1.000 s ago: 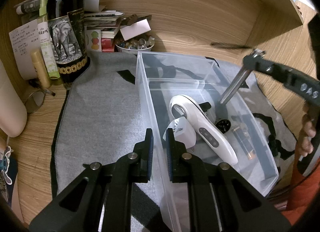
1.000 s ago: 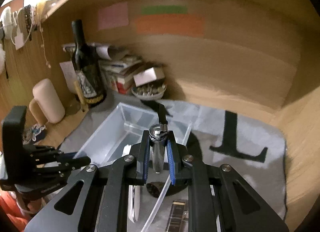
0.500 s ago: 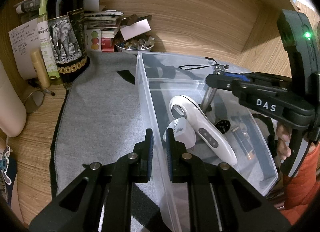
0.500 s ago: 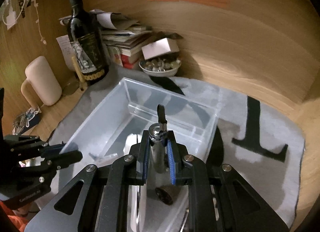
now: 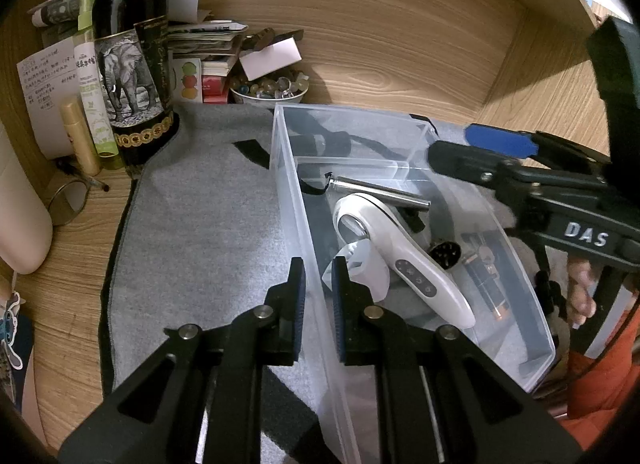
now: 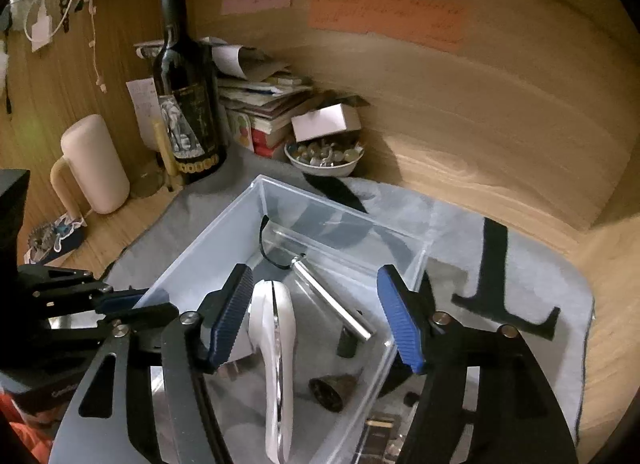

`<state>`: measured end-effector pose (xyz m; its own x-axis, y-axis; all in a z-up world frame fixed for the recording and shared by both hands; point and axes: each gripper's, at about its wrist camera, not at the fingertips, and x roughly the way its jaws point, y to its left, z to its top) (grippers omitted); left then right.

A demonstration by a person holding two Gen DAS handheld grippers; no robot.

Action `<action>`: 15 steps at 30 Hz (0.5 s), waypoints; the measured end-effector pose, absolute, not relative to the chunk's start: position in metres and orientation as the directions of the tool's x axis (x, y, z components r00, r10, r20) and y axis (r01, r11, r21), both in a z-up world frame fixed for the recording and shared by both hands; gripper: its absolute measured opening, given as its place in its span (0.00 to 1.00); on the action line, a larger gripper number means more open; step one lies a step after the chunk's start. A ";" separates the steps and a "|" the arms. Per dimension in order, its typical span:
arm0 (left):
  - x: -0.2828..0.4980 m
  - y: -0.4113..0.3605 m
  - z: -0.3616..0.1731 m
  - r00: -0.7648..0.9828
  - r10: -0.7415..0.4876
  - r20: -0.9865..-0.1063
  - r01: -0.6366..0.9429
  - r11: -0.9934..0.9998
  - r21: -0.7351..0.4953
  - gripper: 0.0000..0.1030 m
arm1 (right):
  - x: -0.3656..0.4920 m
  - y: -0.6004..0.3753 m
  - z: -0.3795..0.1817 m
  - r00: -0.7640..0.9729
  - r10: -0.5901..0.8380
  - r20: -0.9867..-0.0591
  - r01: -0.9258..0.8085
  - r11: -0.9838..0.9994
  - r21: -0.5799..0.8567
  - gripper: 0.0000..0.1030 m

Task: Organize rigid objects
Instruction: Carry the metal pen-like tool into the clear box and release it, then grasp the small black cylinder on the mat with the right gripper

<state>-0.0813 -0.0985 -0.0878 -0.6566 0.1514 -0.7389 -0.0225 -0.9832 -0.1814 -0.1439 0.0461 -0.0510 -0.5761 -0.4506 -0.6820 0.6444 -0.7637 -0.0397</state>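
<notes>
The metal tube (image 5: 380,191) is lying inside the clear box (image 5: 288,200), near its far end, next to a white gadget (image 5: 404,260). The left gripper (image 5: 318,296) is pinching the box's near wall tight. The mat (image 5: 200,232) beside the box is looking bare.

From the right side, the right gripper (image 6: 316,316) has just been opening; nothing is sitting between its jaws, and the tube (image 6: 332,300) is resting below them. The tidying is looking almost done.
</notes>
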 end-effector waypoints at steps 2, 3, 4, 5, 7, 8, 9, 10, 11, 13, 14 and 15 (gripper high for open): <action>-0.081 -0.100 -0.088 -0.657 0.150 -0.739 -0.022 -0.983 -0.181 0.11 | -0.141 0.052 -0.047 -0.589 -0.447 -0.674 0.632 -0.774 -0.039 0.60; -0.081 -0.100 -0.088 -0.657 0.150 -0.738 -0.022 -0.983 -0.181 0.11 | -0.140 0.057 -0.045 -0.597 -0.445 -0.667 0.623 -0.782 -0.035 0.60; -0.081 -0.099 -0.088 -0.658 0.151 -0.738 -0.022 -0.983 -0.181 0.11 | -0.138 0.060 -0.042 -0.604 -0.445 -0.662 0.616 -0.787 -0.033 0.60; -0.081 -0.099 -0.088 -0.658 0.150 -0.738 -0.022 -0.983 -0.181 0.11 | -0.136 0.065 -0.039 -0.615 -0.441 -0.654 0.607 -0.794 -0.035 0.60; -0.081 -0.099 -0.088 -0.658 0.151 -0.738 -0.023 -0.983 -0.180 0.11 | -0.132 0.076 -0.035 -0.641 -0.425 -0.639 0.584 -0.810 -0.048 0.61; -0.081 -0.100 -0.088 -0.658 0.151 -0.738 -0.023 -0.983 -0.181 0.11 | -0.130 0.082 -0.033 -0.657 -0.409 -0.633 0.569 -0.820 -0.060 0.64; -0.081 -0.100 -0.088 -0.658 0.151 -0.738 -0.023 -0.983 -0.182 0.11 | -0.128 0.090 -0.032 -0.676 -0.388 -0.626 0.547 -0.834 -0.074 0.67; -0.081 -0.099 -0.088 -0.657 0.152 -0.738 -0.023 -0.983 -0.182 0.11 | -0.126 0.097 -0.031 -0.694 -0.367 -0.620 0.525 -0.847 -0.086 0.73; -0.081 -0.099 -0.088 -0.657 0.152 -0.738 -0.022 -0.983 -0.183 0.11 | -0.125 0.103 -0.031 -0.706 -0.350 -0.616 0.507 -0.857 -0.094 0.74; -0.081 -0.098 -0.088 -0.657 0.154 -0.738 -0.023 -0.983 -0.184 0.11 | -0.125 0.118 -0.034 -0.721 -0.302 -0.623 0.459 -0.882 -0.104 0.75; -0.081 -0.099 -0.088 -0.658 0.153 -0.738 -0.022 -0.983 -0.183 0.11 | -0.126 0.124 -0.035 -0.723 -0.287 -0.629 0.443 -0.890 -0.104 0.75; -0.081 -0.098 -0.088 -0.658 0.154 -0.738 -0.022 -0.983 -0.185 0.11 | -0.126 0.131 -0.037 -0.724 -0.266 -0.637 0.421 -0.901 -0.102 0.75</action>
